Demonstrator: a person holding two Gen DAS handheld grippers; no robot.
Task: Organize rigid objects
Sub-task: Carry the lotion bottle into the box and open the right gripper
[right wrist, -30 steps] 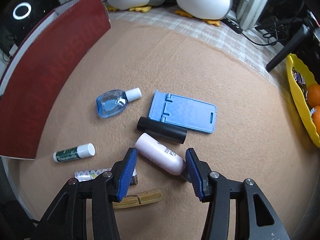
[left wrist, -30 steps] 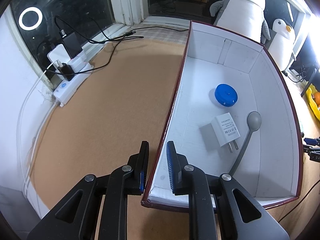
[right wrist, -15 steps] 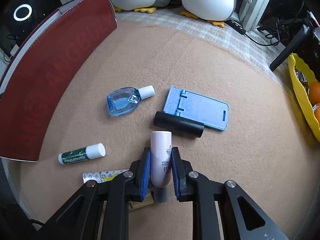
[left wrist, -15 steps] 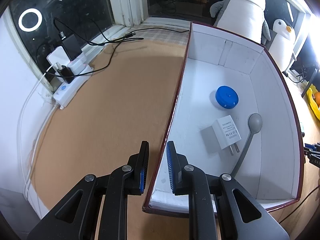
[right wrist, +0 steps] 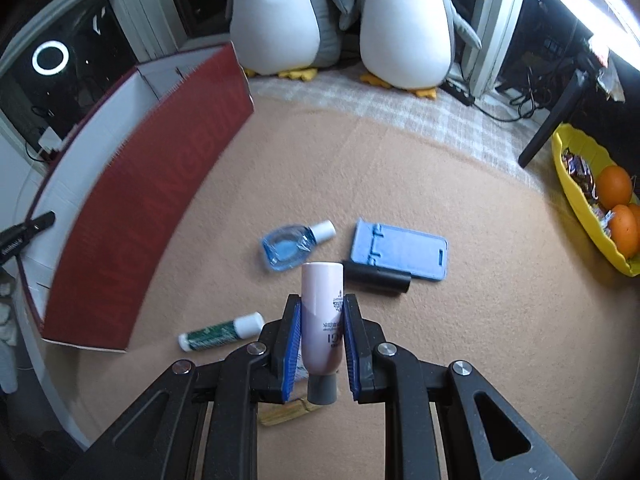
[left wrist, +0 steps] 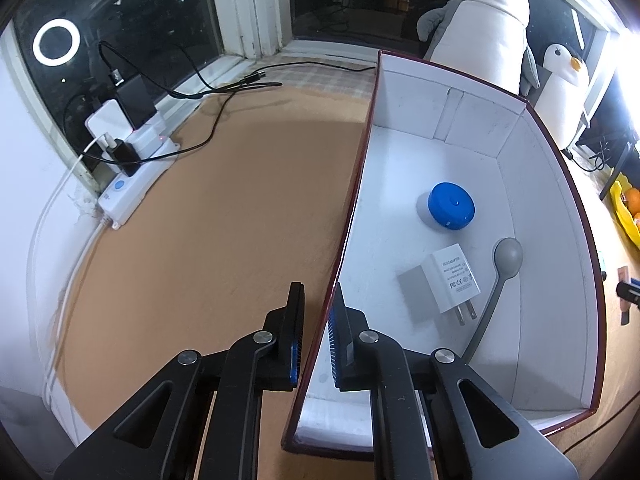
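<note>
My left gripper (left wrist: 318,320) is shut on the left wall of the red box (left wrist: 352,208), one finger outside and one inside. On the box's white floor lie a blue round lid (left wrist: 451,205), a white charger (left wrist: 454,282) and a grey spoon (left wrist: 507,256). My right gripper (right wrist: 320,320) is shut on a pink bottle (right wrist: 322,296), held off the mat with its grey cap toward me. Below lie a clear blue dropper bottle (right wrist: 288,246), a blue phone stand (right wrist: 400,250), a black cylinder (right wrist: 376,278), a green-and-white tube (right wrist: 222,330) and a wooden clothespin (right wrist: 284,414).
The red box (right wrist: 152,208) stands left of the loose items. A yellow bowl (right wrist: 576,200) with oranges sits at the right edge. Two plush penguins (right wrist: 404,20) stand at the back. A power strip (left wrist: 132,184) with cables lies by the window on the left.
The right gripper closed on the pink bottle and lifted it off the mat, so the items below look farther away. The left gripper stayed on the box wall and its jaws tightened slightly.
</note>
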